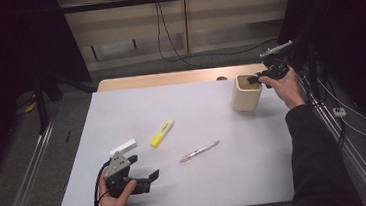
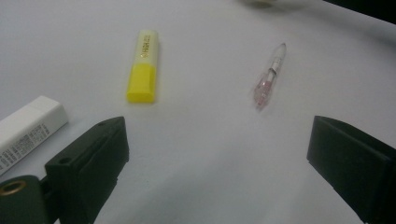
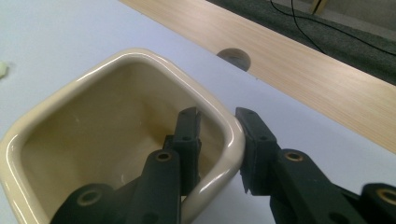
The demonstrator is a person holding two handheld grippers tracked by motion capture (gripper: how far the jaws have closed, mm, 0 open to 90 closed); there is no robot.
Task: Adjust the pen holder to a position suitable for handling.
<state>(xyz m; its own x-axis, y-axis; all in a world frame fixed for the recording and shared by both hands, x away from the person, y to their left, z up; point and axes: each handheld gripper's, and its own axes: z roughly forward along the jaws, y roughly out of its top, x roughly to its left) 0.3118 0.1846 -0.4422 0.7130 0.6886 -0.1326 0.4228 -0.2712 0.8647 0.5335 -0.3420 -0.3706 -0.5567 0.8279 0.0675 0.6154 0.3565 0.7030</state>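
A cream square cup (image 1: 246, 93) stands at the table's far right. My right gripper (image 1: 257, 79) holds its near-right wall: one jaw is inside the cup (image 3: 140, 56) and the other outside, with my right gripper (image 3: 217, 113) shut on the rim. At the front left my left gripper (image 1: 145, 167) rests low over the table, and my left gripper (image 2: 217, 123) is open with nothing between its jaws. Beyond it lie a yellow highlighter (image 1: 162, 133) (image 2: 144, 65), a clear pink pen (image 1: 200, 151) (image 2: 269, 76) and a white eraser block (image 1: 123, 147) (image 2: 28, 128).
The white table top (image 1: 196, 107) ends at a wooden strip (image 3: 327, 84) with a round hole (image 3: 233, 56) just behind the cup. Cables run over the floor behind and to the right of the table. Metal rails flank the table on both sides.
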